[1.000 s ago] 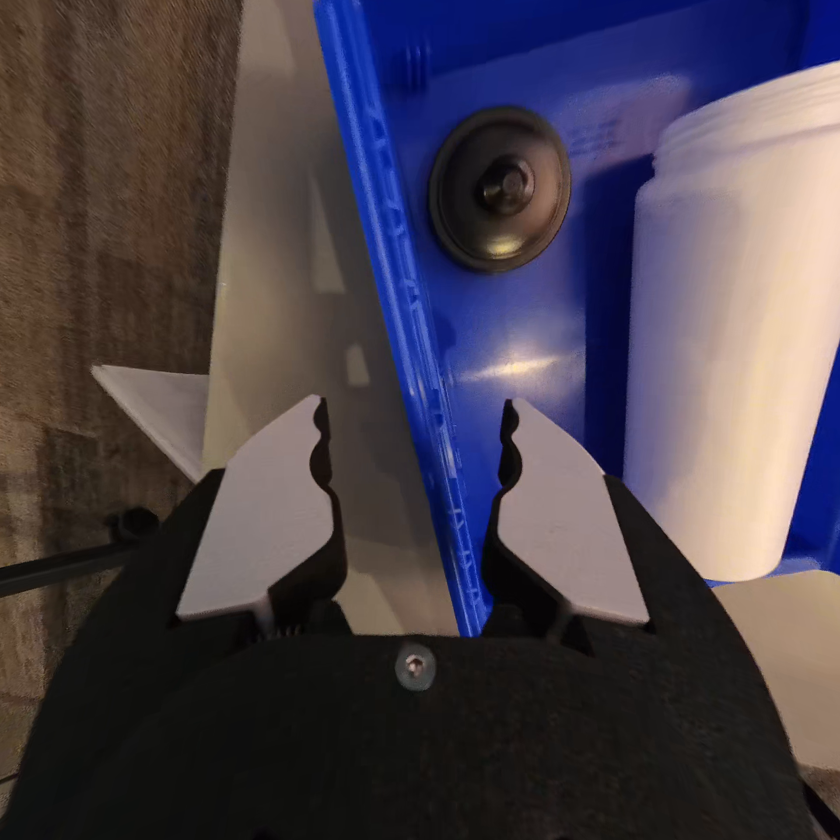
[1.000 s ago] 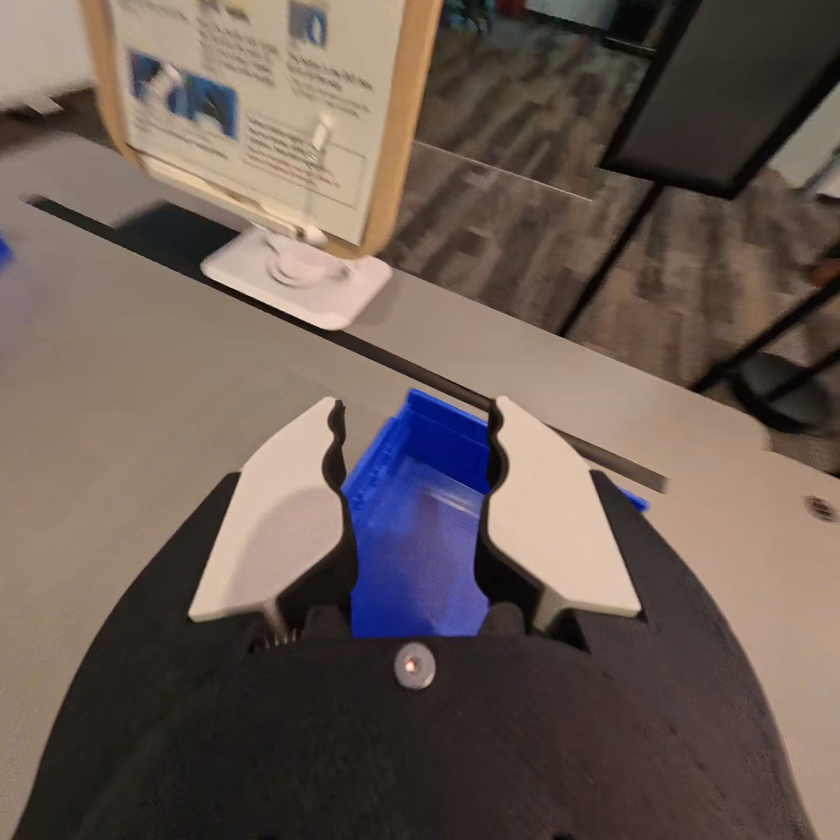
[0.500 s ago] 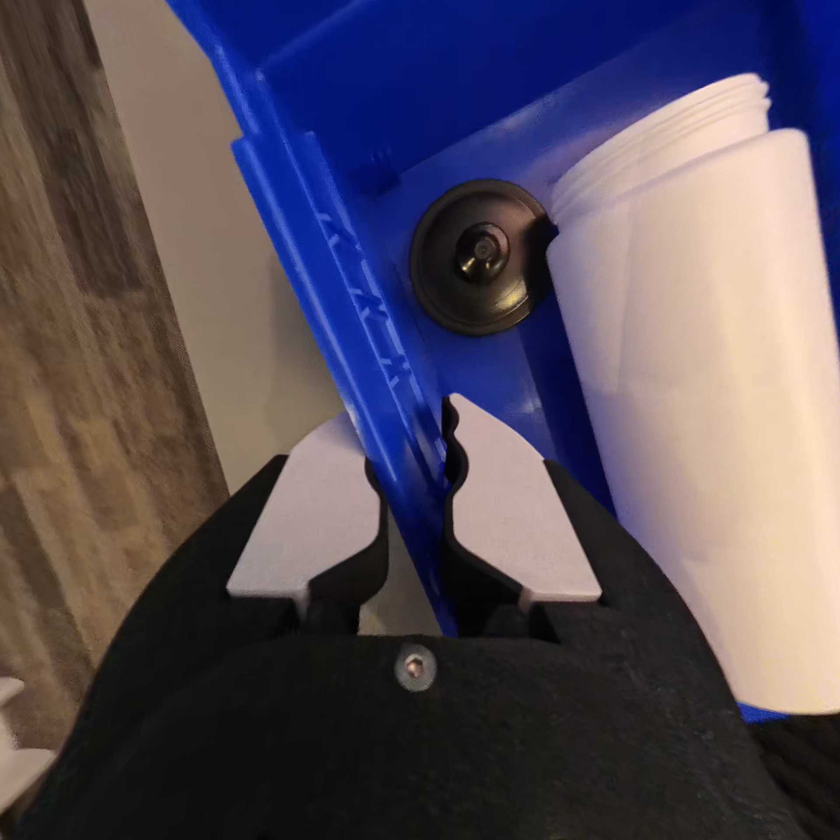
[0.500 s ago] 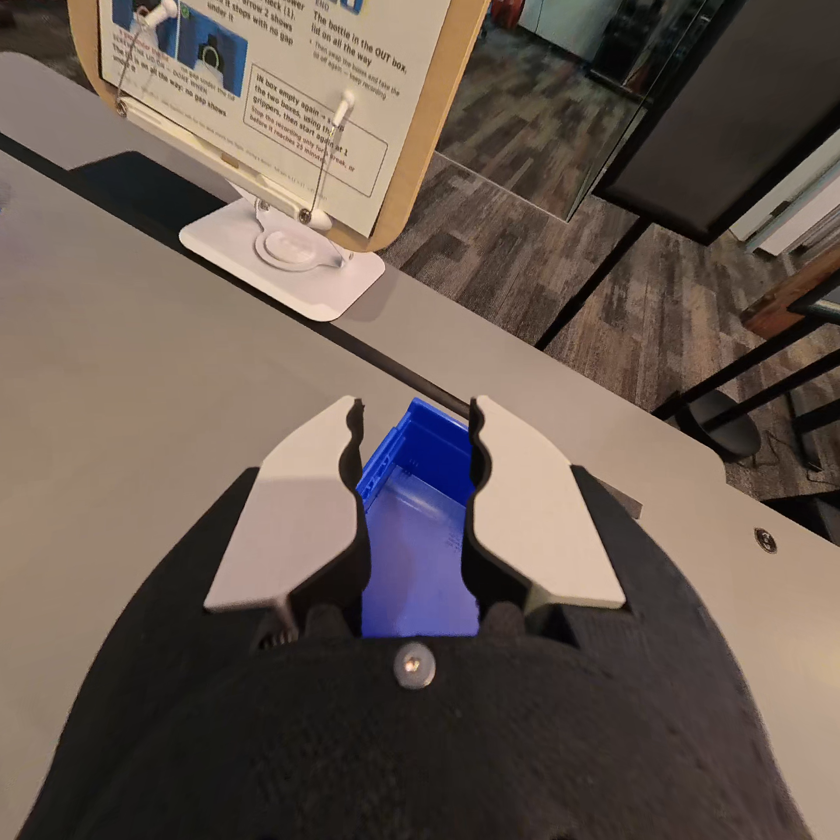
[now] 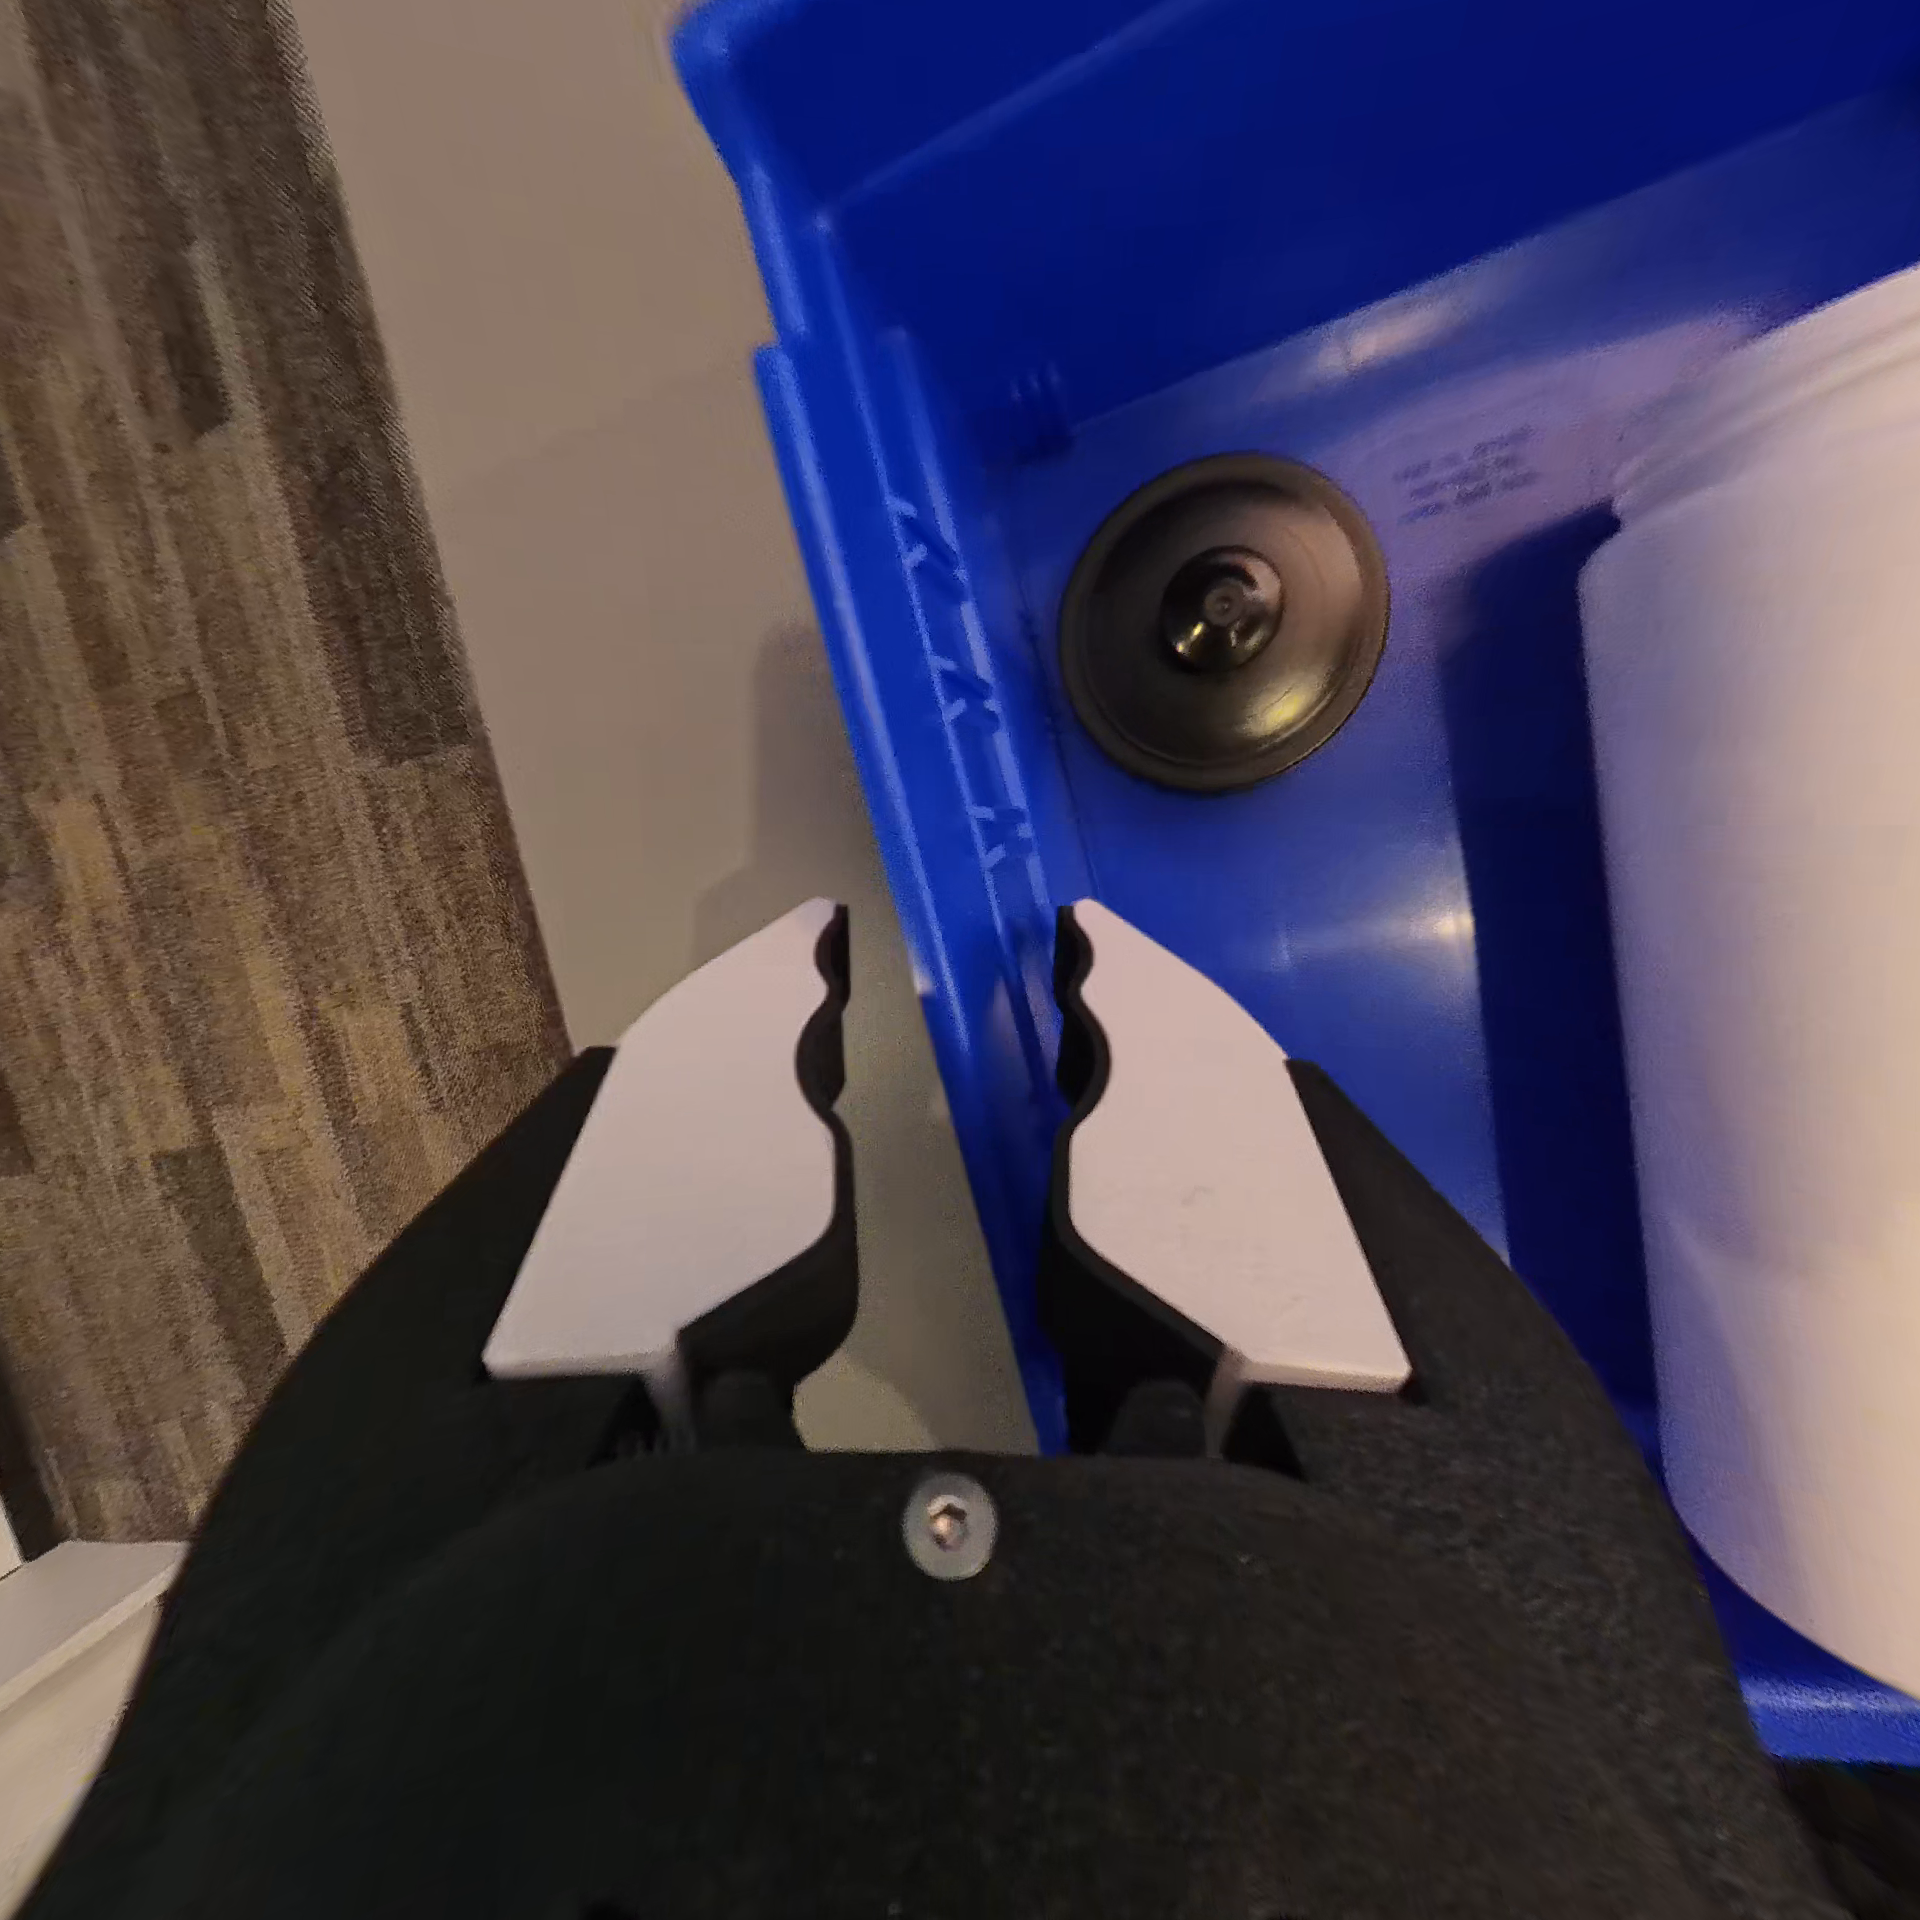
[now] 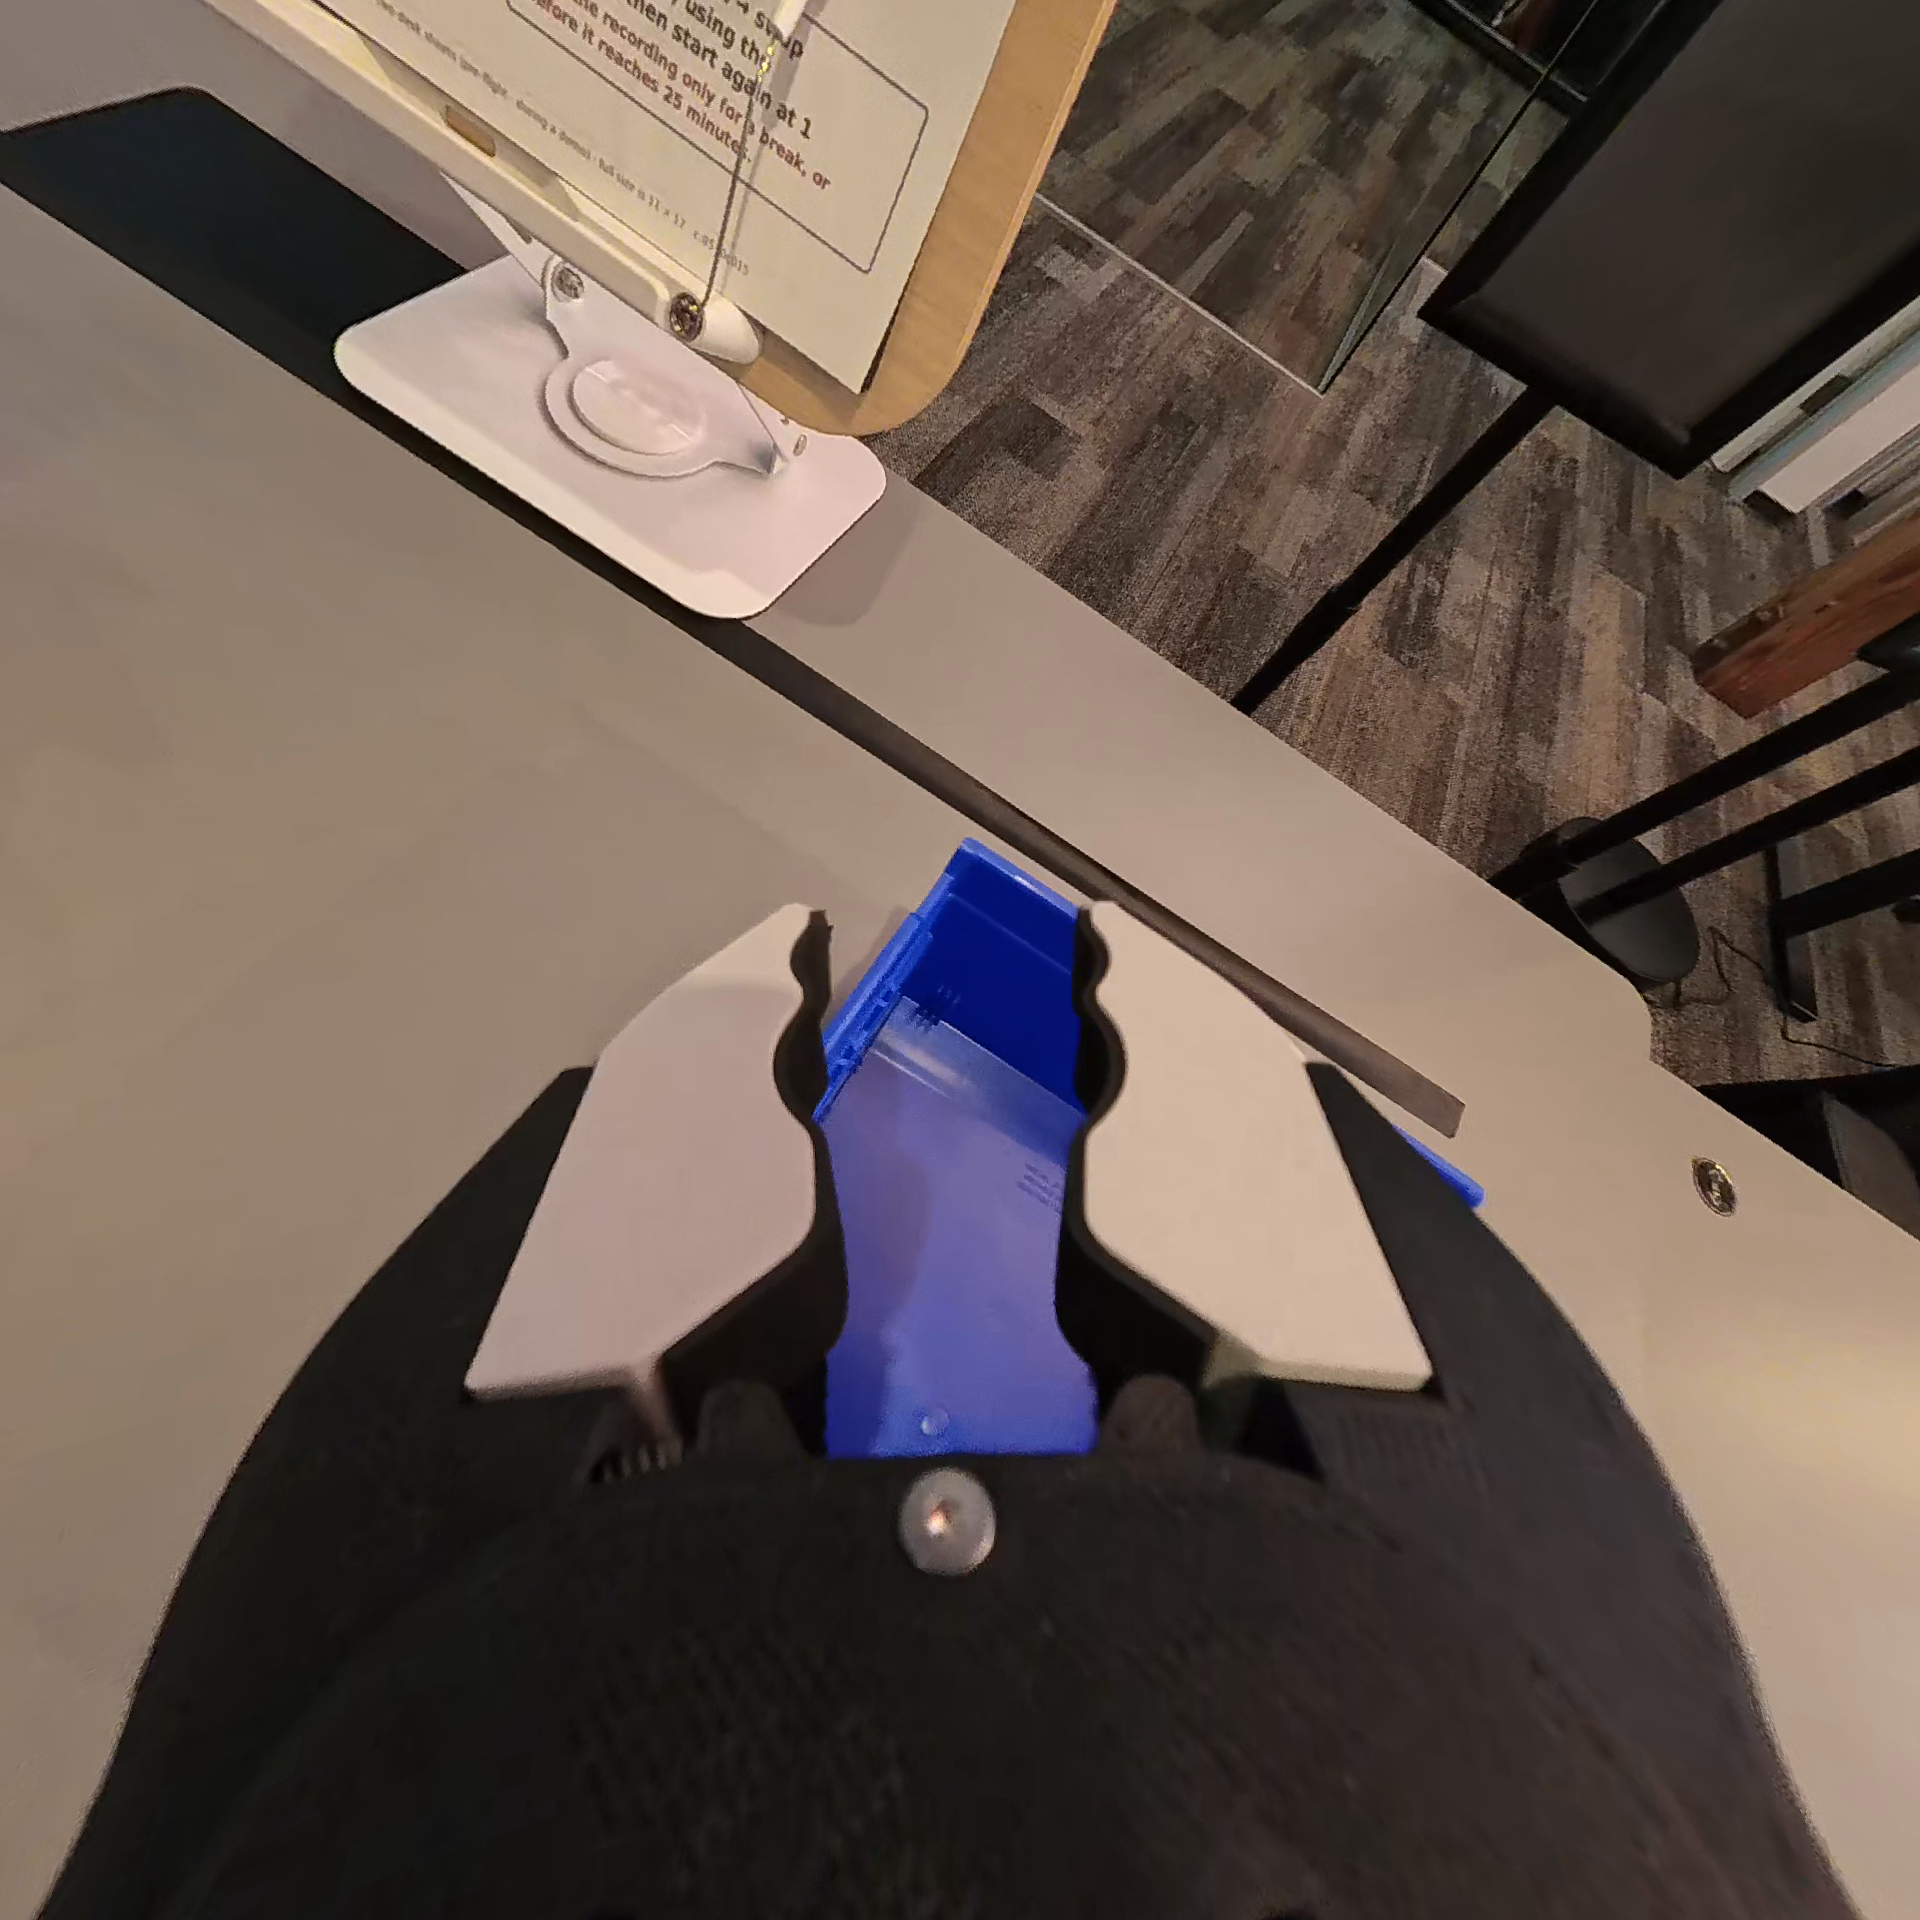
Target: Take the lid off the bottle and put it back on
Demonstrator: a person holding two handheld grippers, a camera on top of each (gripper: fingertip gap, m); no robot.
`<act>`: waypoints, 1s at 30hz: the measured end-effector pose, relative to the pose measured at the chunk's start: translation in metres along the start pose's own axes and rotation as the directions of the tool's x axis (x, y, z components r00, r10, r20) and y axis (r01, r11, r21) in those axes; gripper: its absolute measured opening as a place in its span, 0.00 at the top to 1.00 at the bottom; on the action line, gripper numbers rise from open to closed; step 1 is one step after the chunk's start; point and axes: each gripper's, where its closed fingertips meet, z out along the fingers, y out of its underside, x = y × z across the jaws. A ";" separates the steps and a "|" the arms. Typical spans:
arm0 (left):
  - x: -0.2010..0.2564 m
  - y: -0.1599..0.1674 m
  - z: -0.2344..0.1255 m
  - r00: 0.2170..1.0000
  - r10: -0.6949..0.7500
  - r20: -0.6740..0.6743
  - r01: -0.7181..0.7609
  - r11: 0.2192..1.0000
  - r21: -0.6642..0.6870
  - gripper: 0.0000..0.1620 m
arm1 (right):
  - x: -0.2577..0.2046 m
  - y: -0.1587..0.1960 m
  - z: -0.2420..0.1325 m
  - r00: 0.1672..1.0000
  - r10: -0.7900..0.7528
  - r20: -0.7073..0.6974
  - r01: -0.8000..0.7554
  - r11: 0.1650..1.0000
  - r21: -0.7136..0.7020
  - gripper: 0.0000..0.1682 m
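Observation:
A white bottle (image 5: 1766, 1039) lies on its side in a blue bin (image 5: 935, 623), its threaded neck bare. The black lid (image 5: 1224, 636) lies on the bin floor beside the neck. My left gripper (image 5: 951, 909) straddles the bin's left wall. Its jaws are slightly apart: the right finger is against the wall's inner side, and a strip of table shows between the left finger and the wall. My right gripper (image 6: 951, 914) is open and empty above a second blue bin (image 6: 956, 1195), which looks empty where it shows.
The bins stand on a grey table (image 6: 312, 831). A white stand (image 6: 623, 447) with a wood-edged instruction board sits at the back. The table's edge runs close to the left bin (image 5: 582, 416), with carpet floor beyond. Black furniture legs stand past the far edge.
My left gripper closed from wide open onto the bin wall, then eased slightly apart. My right gripper narrowed a little and moved nearer the stand.

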 end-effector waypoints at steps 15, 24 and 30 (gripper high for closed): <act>0.127 -0.053 -0.067 0.906 -0.125 -0.405 0.161 0.985 0.055 0.47 | -0.005 0.004 0.000 1.000 -0.011 0.018 0.012 0.999 -0.038 0.71; 0.147 -0.036 -0.018 0.887 -0.249 -0.389 0.195 0.965 -0.175 0.47 | -0.009 0.011 0.007 0.999 -0.038 0.023 0.039 0.996 -0.084 0.71; 0.148 -0.029 -0.006 0.916 -0.227 -0.331 0.159 0.963 -0.219 0.45 | -0.012 0.016 0.012 0.997 -0.068 0.021 0.070 0.990 -0.119 0.70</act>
